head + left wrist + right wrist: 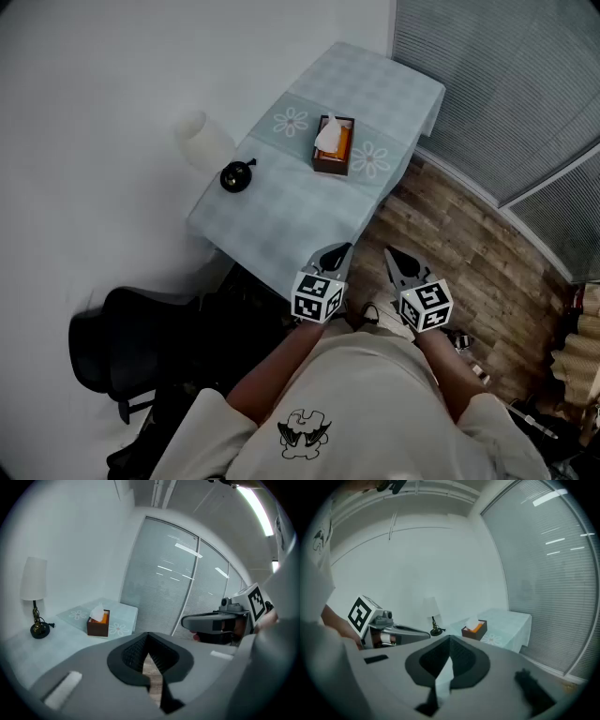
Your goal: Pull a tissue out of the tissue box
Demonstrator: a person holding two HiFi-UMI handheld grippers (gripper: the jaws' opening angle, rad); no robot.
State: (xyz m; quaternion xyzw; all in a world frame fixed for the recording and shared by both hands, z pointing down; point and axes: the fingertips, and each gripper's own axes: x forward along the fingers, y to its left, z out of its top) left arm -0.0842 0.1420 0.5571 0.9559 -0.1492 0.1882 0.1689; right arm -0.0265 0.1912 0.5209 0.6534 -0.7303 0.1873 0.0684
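While tissue box [333,167] sits on table [281,211], tissue [328,137] sticks up.

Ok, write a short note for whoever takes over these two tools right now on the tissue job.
Tools: the left tool is shut and empty, held near the body at the table's near edge. The right tool is shut and empty beside it.
Things: the tissue box stands on the table, well ahead of both tools, with a tissue sticking up from it.
Done: nothing yet.
Left: reach in, open one tool, pinch the tissue and pull it out.
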